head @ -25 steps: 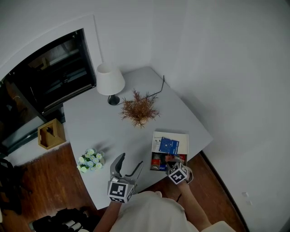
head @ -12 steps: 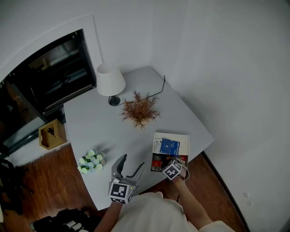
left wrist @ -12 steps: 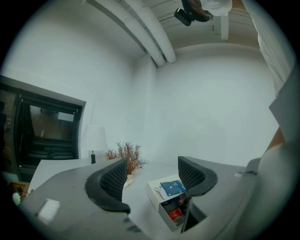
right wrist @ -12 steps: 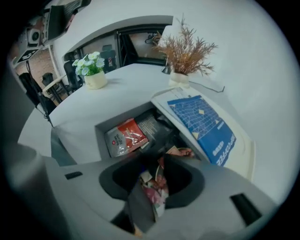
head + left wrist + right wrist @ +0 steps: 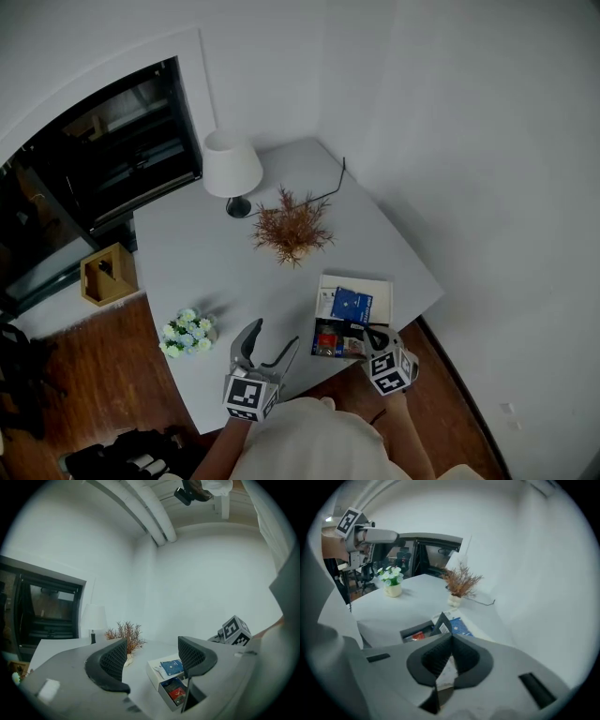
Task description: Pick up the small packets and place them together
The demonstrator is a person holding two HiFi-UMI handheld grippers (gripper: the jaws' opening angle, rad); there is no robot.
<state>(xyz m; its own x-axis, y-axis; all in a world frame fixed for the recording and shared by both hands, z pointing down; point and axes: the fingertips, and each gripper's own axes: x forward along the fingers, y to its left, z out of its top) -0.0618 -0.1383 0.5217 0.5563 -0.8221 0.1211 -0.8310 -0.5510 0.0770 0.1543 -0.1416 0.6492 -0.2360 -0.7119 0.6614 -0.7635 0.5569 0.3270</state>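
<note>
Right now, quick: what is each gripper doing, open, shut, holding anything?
Left gripper: open, nothing between its jaws.
Right gripper: jaws have just closed, shut on a small packet.

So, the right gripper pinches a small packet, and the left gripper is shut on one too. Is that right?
Not quite. The left gripper view shows the left gripper open and empty. The right gripper, whose jaws have just closed, does pinch a small packet.

Bare table (image 5: 216, 272) between flower pot (image 5: 187, 332) and box (image 5: 356, 279); dried plant (image 5: 291, 228) behind.
</note>
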